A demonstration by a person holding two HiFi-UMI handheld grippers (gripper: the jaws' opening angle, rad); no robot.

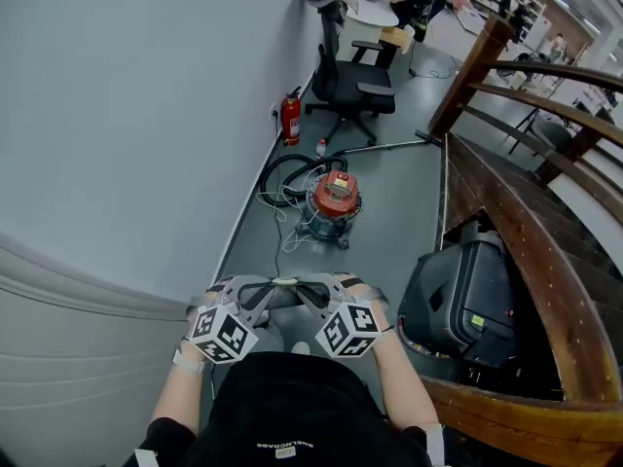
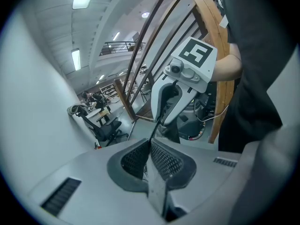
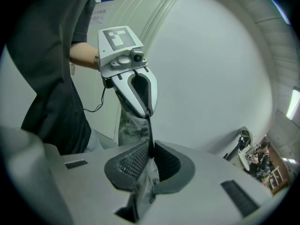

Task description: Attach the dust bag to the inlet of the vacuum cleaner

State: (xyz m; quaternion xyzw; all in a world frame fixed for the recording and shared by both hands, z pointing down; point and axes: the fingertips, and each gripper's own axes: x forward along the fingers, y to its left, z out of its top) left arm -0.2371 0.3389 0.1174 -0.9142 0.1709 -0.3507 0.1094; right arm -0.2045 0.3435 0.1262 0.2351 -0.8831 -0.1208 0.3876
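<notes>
The red-topped vacuum cleaner [image 1: 333, 202] stands on the grey floor a few steps ahead, with its black hose [image 1: 288, 173] coiled beside it. Close to the person's body, my left gripper [image 1: 255, 291] and right gripper [image 1: 313, 291] face each other. Both are shut on the top edge of the grey dust bag [image 1: 284, 284], which is held in the air between them. In the left gripper view my left gripper [image 2: 151, 142] pinches a thin dark edge, and grey bag fabric [image 2: 169, 128] hangs under the opposite gripper. The right gripper view shows my right gripper [image 3: 151, 152] clamped on the same edge, with the bag [image 3: 130, 123] hanging beyond.
A grey wall [image 1: 136, 115] runs along the left. A wooden railing [image 1: 516, 222] borders the right, with a black case [image 1: 459, 300] at its foot. Beyond the vacuum stand a fire extinguisher [image 1: 291, 120] and a black office chair [image 1: 350, 81].
</notes>
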